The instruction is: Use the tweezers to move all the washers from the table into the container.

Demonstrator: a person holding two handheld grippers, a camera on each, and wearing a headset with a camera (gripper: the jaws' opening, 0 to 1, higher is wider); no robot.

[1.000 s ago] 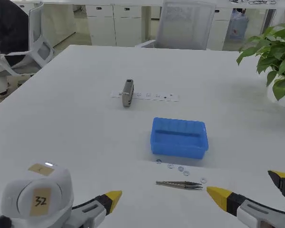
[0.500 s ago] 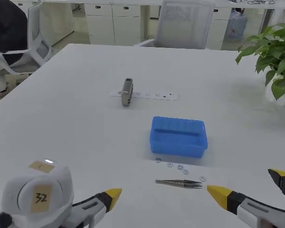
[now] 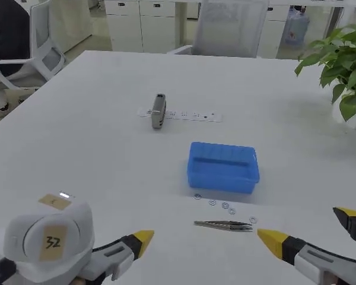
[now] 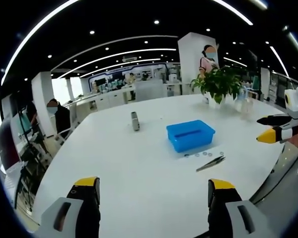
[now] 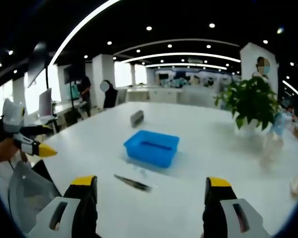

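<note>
While both grippers are held near the front edge of the white table (image 3: 95, 148), nothing is gripped by either of them. The jaws of the left gripper (image 4: 154, 184) are spread wide, and the jaws of the right gripper (image 5: 150, 181) are spread wide as well. The tweezers (image 3: 223, 224) are laid flat on the table, between the two grippers and apart from both. A short row of washers (image 3: 225, 205) is seen just beyond the tweezers, in front of the blue container (image 3: 223, 166). A grey block (image 3: 159, 110) is placed farther back on the table.
</note>
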